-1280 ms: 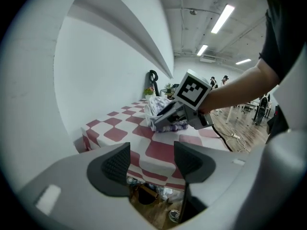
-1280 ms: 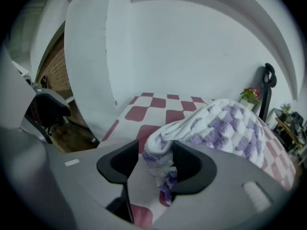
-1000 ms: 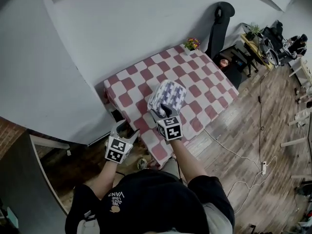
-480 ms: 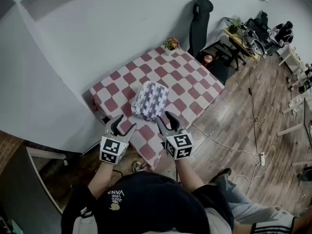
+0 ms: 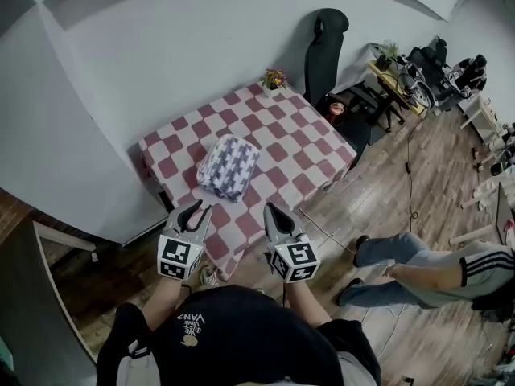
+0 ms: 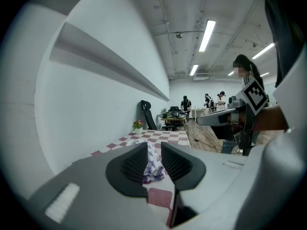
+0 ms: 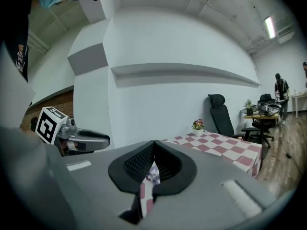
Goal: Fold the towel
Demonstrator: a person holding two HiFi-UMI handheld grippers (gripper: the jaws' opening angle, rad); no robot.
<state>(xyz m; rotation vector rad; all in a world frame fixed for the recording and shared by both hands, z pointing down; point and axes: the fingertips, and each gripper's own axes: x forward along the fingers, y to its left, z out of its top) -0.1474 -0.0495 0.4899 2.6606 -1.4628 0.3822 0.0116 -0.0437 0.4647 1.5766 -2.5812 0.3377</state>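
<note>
Withdrawn to lower frame, clear of folded towel [image 5: 229, 167] on worktop [image 5: 298, 135], with left gripper [image 5: 199, 209] closing on nothing and right gripper [image 5: 272, 214] pressed together empty, indicating a finished fold.

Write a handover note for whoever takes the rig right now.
Left gripper: empty, jaws closing, a gap between them.
Right gripper: shut, empty.
Both are held off the near edge of the checked table, touching nothing.
Towel: lies folded in a compact bundle near the middle of the table.
Done: the fold looks complete.
Left: probably nothing; check that the bundle is neat. A person is on the floor to the right, so mind them.
</note>
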